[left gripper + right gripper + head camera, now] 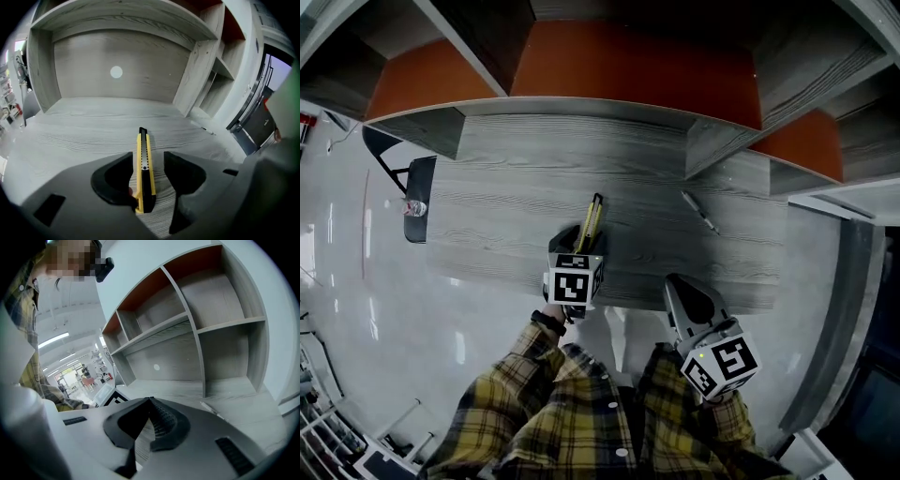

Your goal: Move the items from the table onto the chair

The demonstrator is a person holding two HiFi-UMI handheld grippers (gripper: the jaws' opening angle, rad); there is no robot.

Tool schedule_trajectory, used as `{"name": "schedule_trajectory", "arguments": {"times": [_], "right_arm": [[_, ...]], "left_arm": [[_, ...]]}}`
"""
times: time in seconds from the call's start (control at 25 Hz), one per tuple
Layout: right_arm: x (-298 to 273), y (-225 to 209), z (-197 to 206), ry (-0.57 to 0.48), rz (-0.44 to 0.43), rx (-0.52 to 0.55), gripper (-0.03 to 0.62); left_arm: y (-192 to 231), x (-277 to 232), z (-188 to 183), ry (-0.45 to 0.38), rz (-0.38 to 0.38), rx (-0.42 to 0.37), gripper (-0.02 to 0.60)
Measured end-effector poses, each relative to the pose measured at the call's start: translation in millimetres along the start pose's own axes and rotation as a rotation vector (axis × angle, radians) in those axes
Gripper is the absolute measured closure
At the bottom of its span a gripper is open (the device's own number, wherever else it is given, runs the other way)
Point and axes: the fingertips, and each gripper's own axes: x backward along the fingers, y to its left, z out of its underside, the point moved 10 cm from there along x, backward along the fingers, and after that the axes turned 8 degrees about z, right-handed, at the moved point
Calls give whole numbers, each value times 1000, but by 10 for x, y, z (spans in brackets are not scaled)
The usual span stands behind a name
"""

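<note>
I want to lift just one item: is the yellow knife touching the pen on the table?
Apart. The head view shows a stretch of bare table between the knife and the pen.

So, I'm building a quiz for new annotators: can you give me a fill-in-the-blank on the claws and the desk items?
1. The left claw stands ____ with the yellow utility knife between its jaws.
2. The right claw is ____ and holds nothing.
3. In the head view, the pen lies on the table to the knife's ____.
Missing words: open; shut; right.
</note>
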Motion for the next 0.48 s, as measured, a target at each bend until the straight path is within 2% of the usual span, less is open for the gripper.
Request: {"name": "schedule_trajectory", "arguments": {"times": [0.24,0.32,0.48], "right_arm": [[50,-103,106,8,-1,-32,576],[60,-140,114,2,0,-42,576],[64,-173,83,-8,-7,-44,576]], "left_arm": [[105,-174,135,69,-34,20,383],[79,-197,146,79,-64,-14,386],[19,-214,136,94,-99,-77,445]]}}
